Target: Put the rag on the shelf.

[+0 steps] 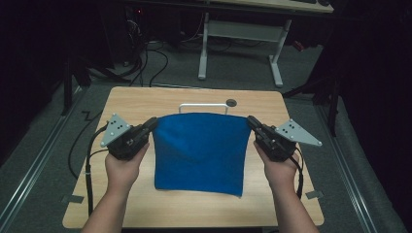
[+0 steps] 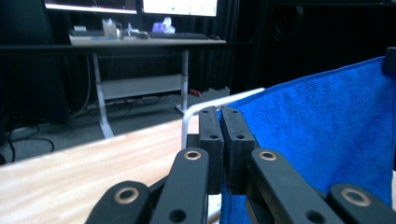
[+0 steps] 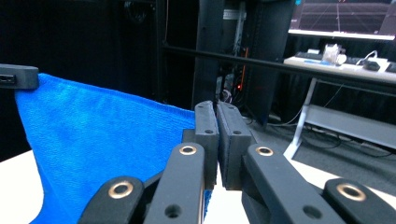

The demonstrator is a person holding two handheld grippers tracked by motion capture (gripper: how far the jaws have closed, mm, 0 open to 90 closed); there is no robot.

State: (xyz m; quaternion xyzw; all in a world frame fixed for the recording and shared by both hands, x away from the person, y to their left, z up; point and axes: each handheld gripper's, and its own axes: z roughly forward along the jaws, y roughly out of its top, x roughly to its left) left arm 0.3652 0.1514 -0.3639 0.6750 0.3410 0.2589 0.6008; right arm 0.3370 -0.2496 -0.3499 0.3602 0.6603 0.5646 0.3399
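Observation:
A blue cloth (image 1: 200,151) hangs stretched between my two grippers above the wooden table (image 1: 141,99), its lower edge resting near the table's front. My left gripper (image 1: 153,123) is shut on the cloth's upper left corner, and my right gripper (image 1: 251,121) is shut on the upper right corner. In the left gripper view the jaws (image 2: 220,116) are pressed together with the blue cloth (image 2: 327,130) spreading out to the right. In the right gripper view the gripper (image 3: 216,112) pinches the cloth (image 3: 102,135), which runs left to the other gripper's tip (image 3: 18,75).
A white wire rack (image 1: 203,106) stands on the table just behind the cloth, with a small dark round disc (image 1: 231,102) beside it. A white-legged desk (image 1: 243,34) stands beyond the table, with cables on the grey floor. Dark surroundings lie on both sides.

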